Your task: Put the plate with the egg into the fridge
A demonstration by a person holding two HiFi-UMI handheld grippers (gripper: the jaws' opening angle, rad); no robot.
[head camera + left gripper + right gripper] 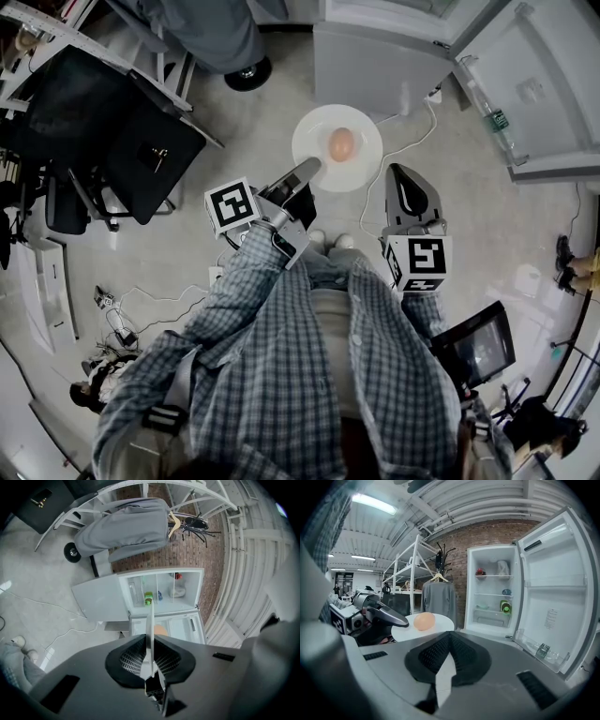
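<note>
Plate [314, 141], round, white and glossy, hangs above the pale floor [281, 84] in front of the open white fridge [375, 66]. It is held only at its near-left rim by the left gripper [305, 173], whose ribbed black jaws pinch the thin edge. A smooth tan egg [341, 144] sits loose at the plate's middle. The right gripper [401, 178], near and to the right, has its jaws pressed together on nothing. A one-sided pinch on a slick rim could let the plate tilt or slip, and the rounded egg would likely roll off the shallow surface. The far-right fridge door [525, 84] or the shelf edges [492, 594] could also knock the rim on entry.
</note>
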